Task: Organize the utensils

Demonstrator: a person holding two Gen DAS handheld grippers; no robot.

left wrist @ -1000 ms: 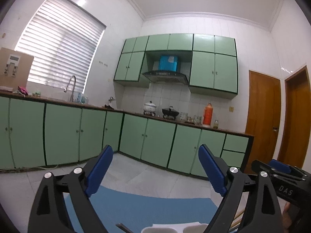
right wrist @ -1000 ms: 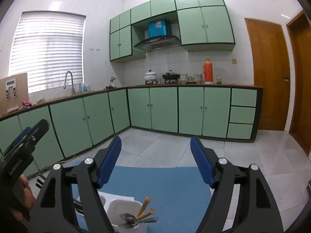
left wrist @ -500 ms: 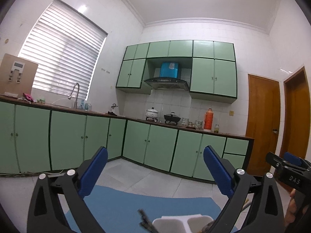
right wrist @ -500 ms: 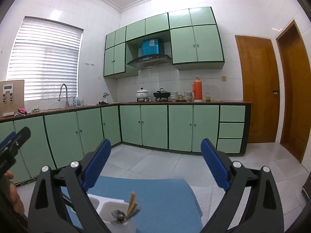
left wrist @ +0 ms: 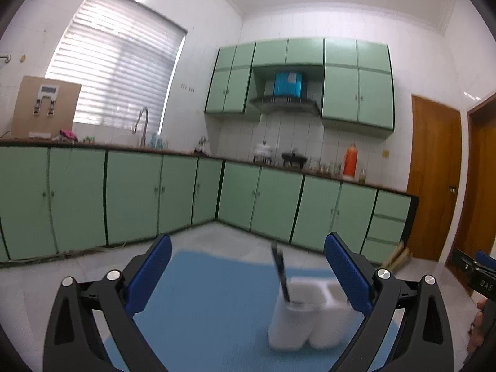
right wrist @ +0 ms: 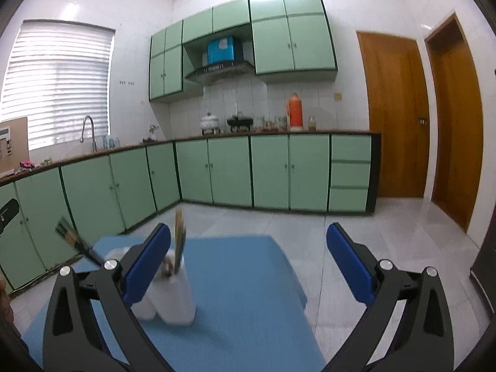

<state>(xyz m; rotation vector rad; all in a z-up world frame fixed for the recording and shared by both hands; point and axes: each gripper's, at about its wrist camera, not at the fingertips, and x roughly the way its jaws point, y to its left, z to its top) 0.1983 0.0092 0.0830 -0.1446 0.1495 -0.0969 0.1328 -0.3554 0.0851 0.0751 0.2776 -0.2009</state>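
Both grippers, left gripper (left wrist: 248,274) and right gripper (right wrist: 248,262), spread wide and empty; utensils already upright in white holder (left wrist: 305,319), remaining work unclear.

My utensil holder (left wrist: 305,316) stands on the mat (left wrist: 210,294), toward its right side in my left view and its left side in my right view (right wrist: 173,297). A dark-handled utensil (left wrist: 280,271) stands in its left compartment, wooden sticks (right wrist: 179,241) in the other. Floor cabinets (right wrist: 229,170) run behind the mat, the sink tap (left wrist: 141,125) on the counter to the left, doors (right wrist: 393,114) to the right.
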